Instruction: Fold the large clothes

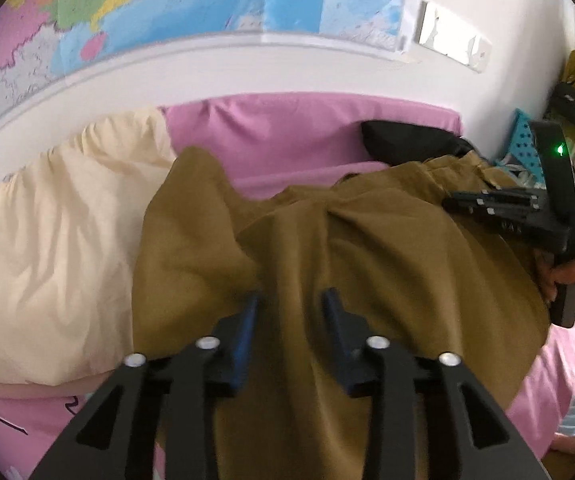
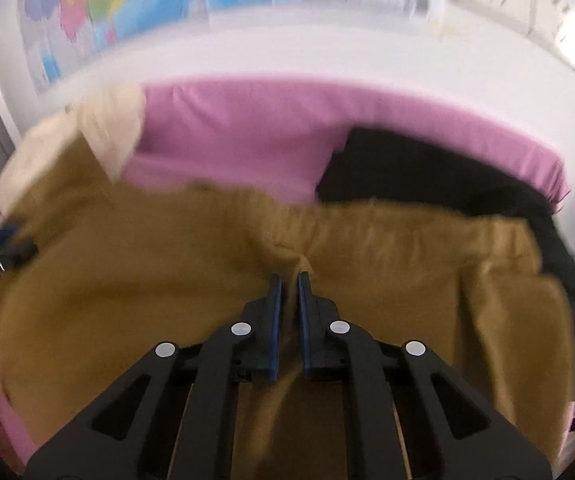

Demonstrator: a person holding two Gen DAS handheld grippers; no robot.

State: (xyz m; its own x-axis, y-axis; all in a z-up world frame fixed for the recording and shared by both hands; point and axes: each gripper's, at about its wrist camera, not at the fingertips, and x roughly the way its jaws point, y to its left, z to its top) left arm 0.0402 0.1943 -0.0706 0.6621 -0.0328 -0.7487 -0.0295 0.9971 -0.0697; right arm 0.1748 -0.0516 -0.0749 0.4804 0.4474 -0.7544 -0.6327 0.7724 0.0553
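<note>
The large tan garment (image 1: 367,248) lies spread and rumpled across the pink bed (image 1: 287,128), one edge lapping the cream duvet (image 1: 47,240) and a dark garment (image 2: 427,168) lying beyond it toward the wall. The right tongs (image 2: 290,280) are nearly closed, pinching a small gathered ridge of the tan cloth, which puckers toward the tips; the right wrist view is blurred, so how deep the bite goes I cannot tell. The left tongs (image 1: 293,300) stand partly open with tan cloth bunched between the blue fingers (image 1: 247,320), and whether the pads actually press on it is not clear. To fold well from here, I judge both grips should sit on a true edge or corner rather than a mid-panel wrinkle, with a firm left bite before any lift. Then the two hands should rise together, keep the cloth taut between them, and carry it over evenly so the layers meet squarely without dragging the duvet along.
</note>
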